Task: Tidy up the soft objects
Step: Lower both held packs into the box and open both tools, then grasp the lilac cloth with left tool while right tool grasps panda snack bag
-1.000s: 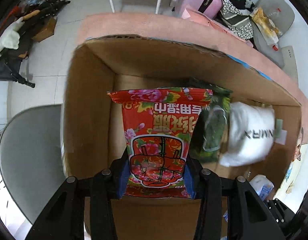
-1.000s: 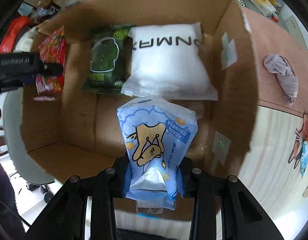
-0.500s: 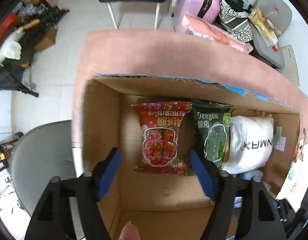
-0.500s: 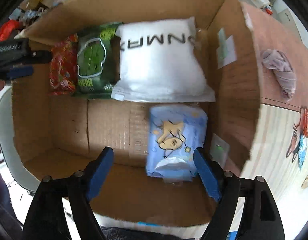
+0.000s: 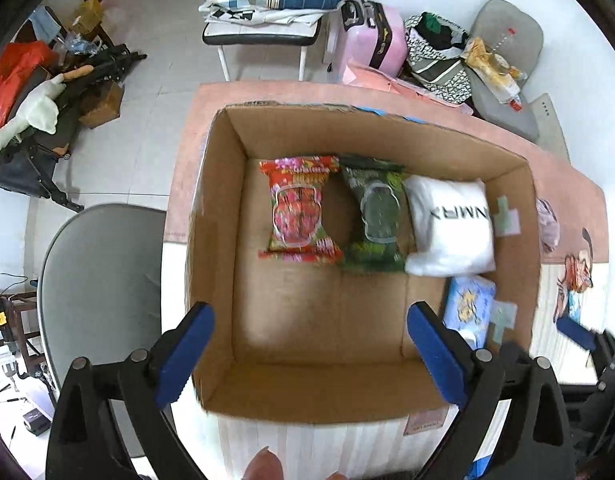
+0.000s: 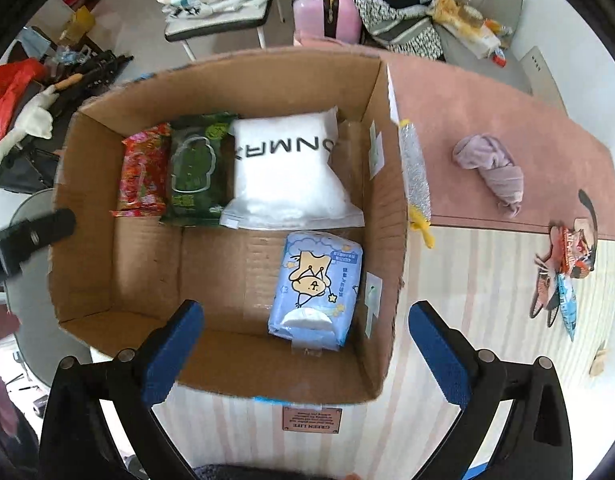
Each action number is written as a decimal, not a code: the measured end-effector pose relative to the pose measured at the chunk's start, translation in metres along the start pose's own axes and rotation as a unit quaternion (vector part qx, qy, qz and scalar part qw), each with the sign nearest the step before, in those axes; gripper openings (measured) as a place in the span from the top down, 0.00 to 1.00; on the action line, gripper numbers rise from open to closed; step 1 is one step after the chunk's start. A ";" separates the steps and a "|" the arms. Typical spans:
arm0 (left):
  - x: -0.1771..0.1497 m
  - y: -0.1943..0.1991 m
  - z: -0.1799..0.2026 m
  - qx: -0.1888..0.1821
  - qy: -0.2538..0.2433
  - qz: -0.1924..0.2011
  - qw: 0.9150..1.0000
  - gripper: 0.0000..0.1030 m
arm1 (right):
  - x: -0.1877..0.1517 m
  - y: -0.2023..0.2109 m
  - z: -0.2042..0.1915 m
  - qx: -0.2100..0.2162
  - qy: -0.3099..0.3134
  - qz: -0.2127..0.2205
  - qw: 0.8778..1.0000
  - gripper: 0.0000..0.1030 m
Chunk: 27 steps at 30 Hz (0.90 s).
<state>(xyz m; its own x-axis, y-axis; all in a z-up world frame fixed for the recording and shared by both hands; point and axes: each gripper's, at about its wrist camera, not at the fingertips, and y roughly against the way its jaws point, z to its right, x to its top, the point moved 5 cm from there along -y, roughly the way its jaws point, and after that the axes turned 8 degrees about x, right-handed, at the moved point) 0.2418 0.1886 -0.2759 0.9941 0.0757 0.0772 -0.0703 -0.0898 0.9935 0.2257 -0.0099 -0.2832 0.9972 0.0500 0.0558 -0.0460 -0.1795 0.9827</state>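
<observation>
Both grippers are hanging wide open with nothing in them, the left gripper point(image 5: 309, 354) over the near edge of the cardboard box point(image 6: 391, 208) and the right gripper point(image 6: 307, 350) over its near right corner.

Inside the box, the blue tissue pack point(image 6: 315, 290) is lying nearest, against the right wall. Behind it a row is sitting along the far wall: white pack point(image 6: 285, 172), green wipes pack point(image 6: 195, 170), red pack point(image 5: 299, 210).

Outside the box, to its right, a lilac cloth point(image 6: 491, 170) is lying bunched on the pink mat point(image 6: 487, 100). I'm guessing that's next. It looks light and floppy, so pinching the thick middle of the bunch should lift it whole.

The print on the packs is too blurry to read, and the small colourful bits further right of the box are too tiny to identify.
</observation>
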 end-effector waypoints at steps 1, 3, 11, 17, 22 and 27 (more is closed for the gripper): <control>-0.008 0.008 0.001 0.002 0.001 0.010 1.000 0.04 | -0.002 0.007 -0.002 0.001 0.003 0.007 1.000 0.00; -0.018 0.018 -0.001 0.011 0.003 0.024 1.000 0.04 | -0.008 0.021 -0.005 0.002 0.009 0.023 1.000 0.00; -0.057 0.058 -0.004 0.035 0.032 0.065 0.997 0.04 | -0.033 0.069 -0.010 0.028 0.024 0.064 0.997 0.00; -0.064 0.086 0.011 0.032 0.045 0.083 0.995 0.04 | -0.045 0.091 -0.004 0.074 0.024 0.075 0.994 0.00; -0.053 0.110 0.061 0.025 0.027 0.108 0.993 0.04 | -0.043 0.114 0.034 0.063 0.032 0.123 0.990 0.00; -0.029 0.111 0.144 0.002 -0.016 0.105 0.994 0.04 | -0.037 0.128 0.127 0.001 -0.001 0.127 0.992 0.00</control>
<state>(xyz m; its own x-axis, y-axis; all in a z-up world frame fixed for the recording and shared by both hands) 0.2168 0.0336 -0.1801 0.9598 0.0237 0.2796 -0.2758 -0.1035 0.9556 0.1902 -0.1590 -0.1822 0.9537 0.0002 0.3006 -0.2952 -0.1888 0.9366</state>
